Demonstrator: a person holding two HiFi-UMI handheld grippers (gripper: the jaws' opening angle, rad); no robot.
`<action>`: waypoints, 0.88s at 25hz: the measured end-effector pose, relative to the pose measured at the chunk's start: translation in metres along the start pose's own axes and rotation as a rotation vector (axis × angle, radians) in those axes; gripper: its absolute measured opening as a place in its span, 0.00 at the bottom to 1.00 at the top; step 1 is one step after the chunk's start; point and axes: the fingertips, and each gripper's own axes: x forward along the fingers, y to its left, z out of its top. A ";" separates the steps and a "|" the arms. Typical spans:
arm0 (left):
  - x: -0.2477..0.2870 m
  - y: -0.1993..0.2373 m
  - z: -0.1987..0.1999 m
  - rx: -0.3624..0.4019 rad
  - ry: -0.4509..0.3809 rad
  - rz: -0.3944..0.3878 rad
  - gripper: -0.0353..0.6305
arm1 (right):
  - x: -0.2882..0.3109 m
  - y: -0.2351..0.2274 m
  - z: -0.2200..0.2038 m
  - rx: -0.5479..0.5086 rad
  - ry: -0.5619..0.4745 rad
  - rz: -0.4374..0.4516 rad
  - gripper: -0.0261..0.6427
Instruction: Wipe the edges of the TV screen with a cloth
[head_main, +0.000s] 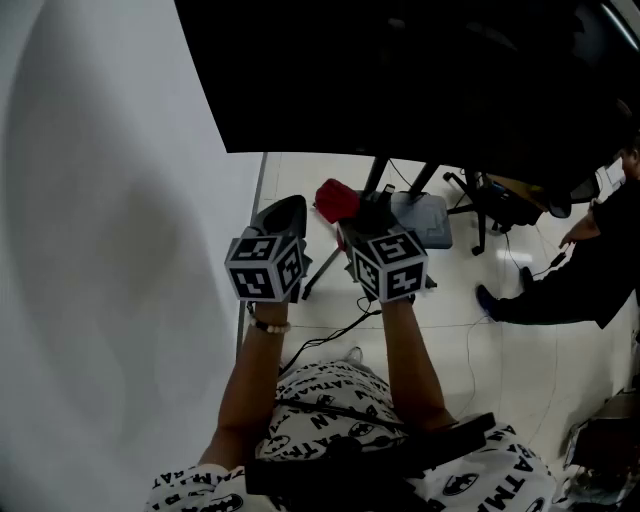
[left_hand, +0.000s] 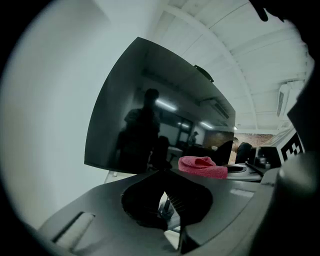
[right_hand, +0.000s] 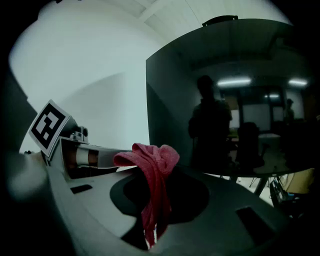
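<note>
The big dark TV screen (head_main: 420, 70) fills the top of the head view, on a stand beside a white wall. Its lower left corner hangs just above both grippers. My right gripper (head_main: 345, 205) is shut on a red cloth (head_main: 337, 199), which bunches over the jaws (right_hand: 150, 162) in the right gripper view, below the TV screen (right_hand: 225, 95). My left gripper (head_main: 283, 214) sits close beside it to the left, jaws shut with nothing between them. In the left gripper view the red cloth (left_hand: 202, 166) shows to the right, under the TV screen (left_hand: 160, 120).
The white wall (head_main: 110, 250) runs along the left. The TV stand's legs (head_main: 430, 180) and cables lie on the pale floor. A person in dark clothes (head_main: 580, 270) sits at the right near an office chair (head_main: 500, 200).
</note>
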 end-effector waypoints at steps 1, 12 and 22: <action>0.004 -0.001 0.006 0.008 -0.010 0.000 0.05 | 0.003 -0.003 0.007 -0.010 -0.014 0.005 0.15; -0.002 0.027 0.115 0.080 -0.108 -0.002 0.05 | 0.026 0.016 0.175 -0.151 -0.251 0.096 0.15; -0.039 0.056 0.294 0.237 -0.273 0.004 0.05 | 0.035 0.051 0.392 -0.468 -0.429 0.043 0.15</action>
